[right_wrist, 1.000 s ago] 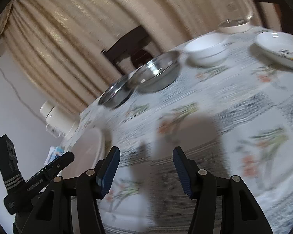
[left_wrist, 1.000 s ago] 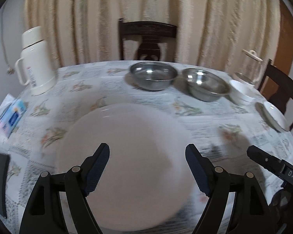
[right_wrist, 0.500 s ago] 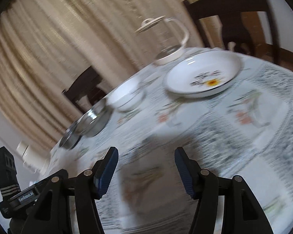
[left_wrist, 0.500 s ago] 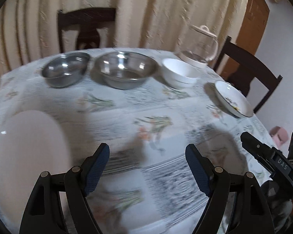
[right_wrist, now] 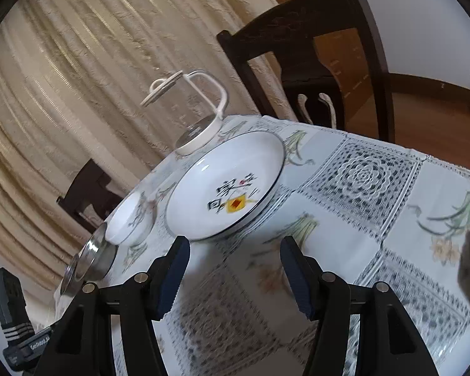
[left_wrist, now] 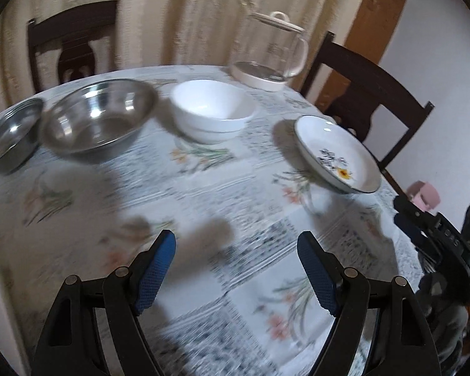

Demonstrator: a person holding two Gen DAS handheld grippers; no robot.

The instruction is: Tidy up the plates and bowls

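A white dish with a dark rim and a yellow motif (left_wrist: 335, 153) (right_wrist: 225, 188) lies on the patterned tablecloth at the right. Left of it sit stacked white bowls (left_wrist: 213, 109) (right_wrist: 128, 219), then a large steel bowl (left_wrist: 97, 119) (right_wrist: 94, 255) and a smaller steel bowl (left_wrist: 11, 134). My left gripper (left_wrist: 236, 269) is open over bare cloth, well short of the dishes. My right gripper (right_wrist: 235, 269) is open too, its fingertips just short of the dish's near rim. The right gripper's body (left_wrist: 435, 238) shows at the left view's right edge.
A glass jug with a white lid (left_wrist: 269, 53) (right_wrist: 191, 112) stands behind the dish and bowls. Dark wooden chairs (left_wrist: 366, 94) (right_wrist: 304, 50) (left_wrist: 69, 40) ring the round table, with curtains behind. The table edge (right_wrist: 448, 159) drops off to the right.
Both views have swung right: the large white plate and thermos have left the left view. The rimmed dish has grown much nearer in the right view. Both grippers stayed open.
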